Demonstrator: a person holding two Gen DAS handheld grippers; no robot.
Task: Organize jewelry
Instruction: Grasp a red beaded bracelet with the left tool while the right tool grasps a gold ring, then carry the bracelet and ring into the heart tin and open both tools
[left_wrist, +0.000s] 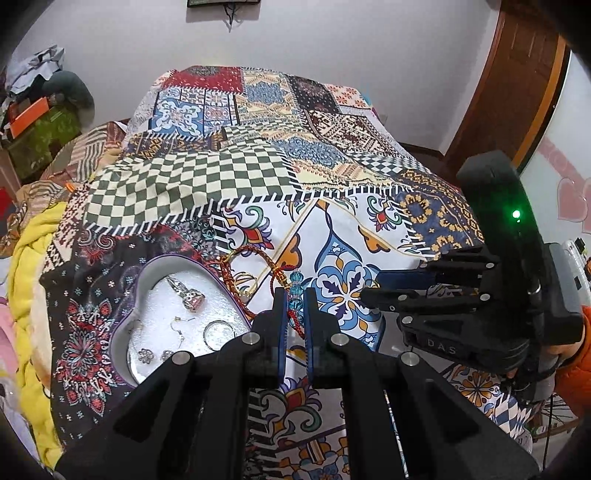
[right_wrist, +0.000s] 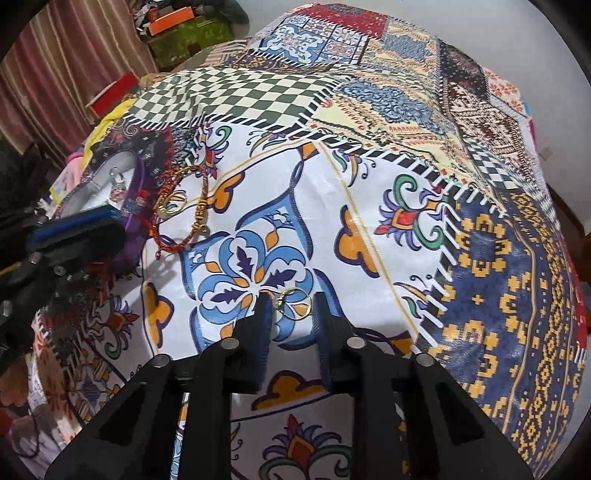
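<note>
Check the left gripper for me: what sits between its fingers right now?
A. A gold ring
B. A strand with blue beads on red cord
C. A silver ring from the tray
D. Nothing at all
B. In the left wrist view the left gripper has its fingers close on either side of the blue bead strand, whose red cord trails back over the patchwork cloth; the silver ring lies in the heart-shaped tray.

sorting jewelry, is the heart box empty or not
Not empty: the heart box holds a ring with a pink stone, a silver ring and earrings.

The right gripper body bears the raised letters "DAS".
</note>
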